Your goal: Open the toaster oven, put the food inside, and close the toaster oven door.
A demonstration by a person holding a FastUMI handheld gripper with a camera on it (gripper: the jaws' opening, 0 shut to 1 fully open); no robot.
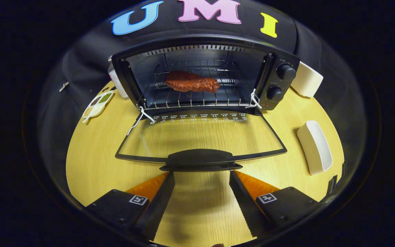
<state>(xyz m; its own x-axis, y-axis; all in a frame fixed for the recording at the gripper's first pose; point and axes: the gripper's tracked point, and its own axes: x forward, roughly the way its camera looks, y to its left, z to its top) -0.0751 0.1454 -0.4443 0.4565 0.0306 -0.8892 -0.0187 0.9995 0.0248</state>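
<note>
A black toaster oven stands at the back of the wooden table. Its glass door lies folded down flat toward me. A reddish-brown piece of food rests on the wire rack inside. The door's black handle is just ahead of my fingertips. My gripper is open, with its two black fingers spread to either side below the handle. Nothing is between them but bare table.
A white oblong dish lies to the right of the door. Another white container sits beside the oven's right side. Left of the oven are a small divided dish with seeds and a pale bottle. Wooden tabletop surrounds the door.
</note>
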